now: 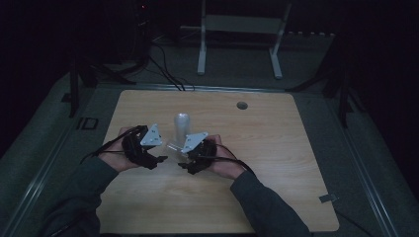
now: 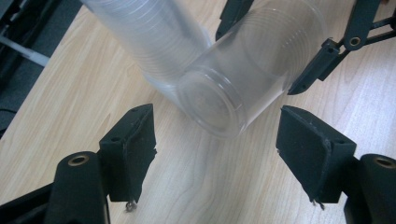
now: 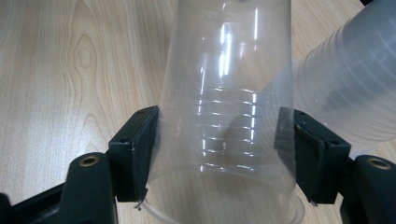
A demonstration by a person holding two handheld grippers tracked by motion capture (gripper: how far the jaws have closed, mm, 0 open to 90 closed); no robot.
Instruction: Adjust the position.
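Right hand-held gripper [image 3: 219,158] pinching one clear plastic cup [image 3: 226,116] beside our stack of cups [image 1: 181,129] at mid-desk [image 1: 276,163]; left hand-held gripper [image 2: 215,154] spread wide, nothing between its pads.

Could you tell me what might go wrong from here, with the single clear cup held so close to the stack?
1. The right gripper clamps the thin clear cup by its sides near the rim; more squeeze could buckle it.
2. The stack of cups lies right beside the cup and could get knocked.
3. The left gripper is open near the cup's base; closing off-centre could twist it loose.
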